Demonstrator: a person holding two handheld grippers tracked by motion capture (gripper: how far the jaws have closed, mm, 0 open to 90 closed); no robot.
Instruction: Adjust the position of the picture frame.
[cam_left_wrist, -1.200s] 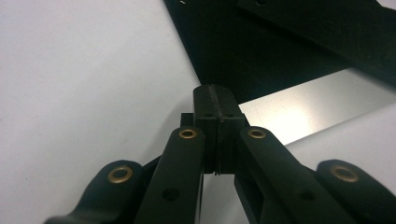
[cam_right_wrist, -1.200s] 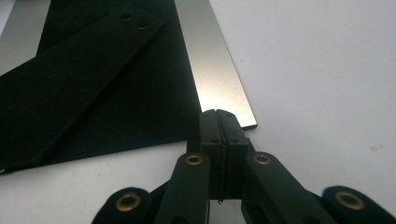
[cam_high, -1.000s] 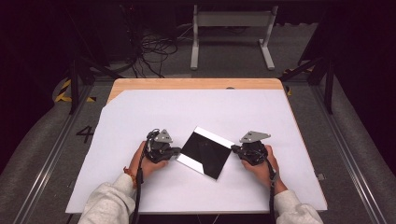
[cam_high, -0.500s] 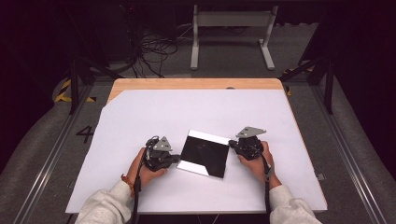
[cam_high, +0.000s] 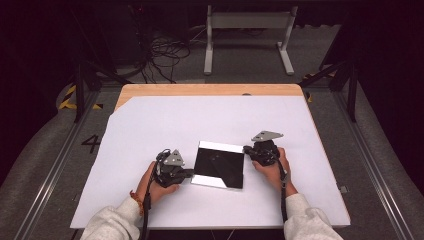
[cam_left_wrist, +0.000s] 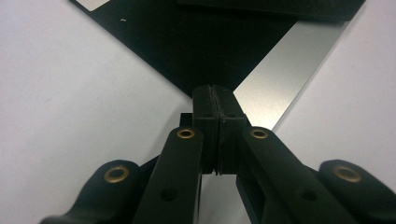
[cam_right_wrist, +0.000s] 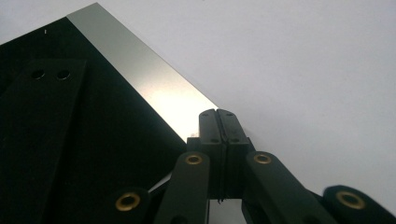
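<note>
across the last second the black square panel (cam_high: 219, 164) has turned on the white sheet (cam_high: 150, 125): a second ago it lay as a diamond, one corner toward the upper left of the high view, and now its edges run almost parallel to the table's front edge. both hands have shifted a little with it, the left gripper (cam_high: 190, 173) drawing down toward the lower left and the right gripper (cam_high: 246, 150) staying at the panel's upper right. this reads as the panel being nudged square by pushing at two opposite corners, and that squaring looks close to done

the left gripper's jaws are pressed fully together with nothing between them, their tip at the panel's lower left corner; in the left gripper view the closed tip (cam_left_wrist: 214, 95) sits right at that corner. the right gripper's jaws are likewise closed tight and empty, and in the right gripper view the tip (cam_right_wrist: 219, 116) meets the pale strip at the panel's corner. whether either tip actually presses the edge cannot be told

the panel lies flat just below the centre of the high view, between the two grippers. it is thin, glossy and dark, mirror-like, with a bright silvery band (cam_right_wrist: 149, 88) along two opposite edges
</note>
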